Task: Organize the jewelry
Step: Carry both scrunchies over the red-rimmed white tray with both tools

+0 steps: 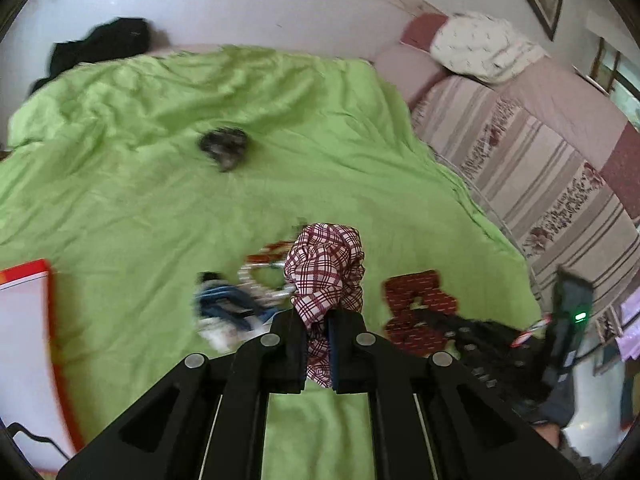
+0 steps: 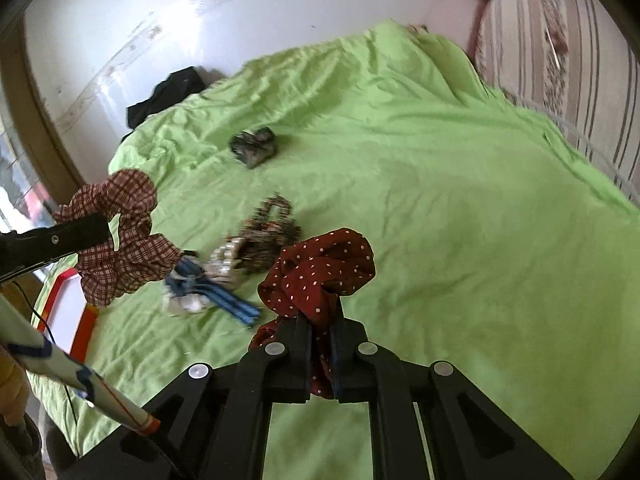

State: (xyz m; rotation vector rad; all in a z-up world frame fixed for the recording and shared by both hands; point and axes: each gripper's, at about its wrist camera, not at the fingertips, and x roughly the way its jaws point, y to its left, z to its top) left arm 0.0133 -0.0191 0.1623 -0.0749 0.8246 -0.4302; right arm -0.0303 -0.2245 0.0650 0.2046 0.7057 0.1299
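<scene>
Two scrunchies lifted off a green bedsheet (image 2: 440, 184) at once, w/ most of the sorting apparently still to do. The left gripper (image 1: 319, 322) has its jaws pinched tight on a plaid scrunchie (image 1: 326, 268), red-and-white checked fabric bunched into a puffy ruffle standing up past the tips. The right gripper (image 2: 320, 320) is likewise clamped shut on a dark red scrunchie (image 2: 320, 268) w/ small white dots, soft gathered cloth folded over itself in a loose loop. Both pieces hang clear of the sheet, no contact visible.

Landmark: the small heap of accessories (image 2: 224, 276) left on the sheet. In the right wrist view, the plaid piece is held up left of the heap, the dotted one just right of it. The heap itself looks unsorted: blue striped bands, a pale beaded or metallic-looking bracelet, a brownish patterned loop; blur hides finer detail. Well beyond the heap, toward the wall, sits a lone dark mottled scrunchie (image 2: 254, 146), crumpled, apart from everything else. Left of the heap, at the sheet's edge, a flat white tray or box w/ red-orange border (image 2: 82, 320), prob. the destination, though nothing visible in it yet.

Judgement: early stage. Two items picked, none seen placed; heap plus the lone dark piece remain. Sheet is thin, wrinkled cotton-like cloth; scrunchies are light, squashy, should hold easily in a pinch.
</scene>
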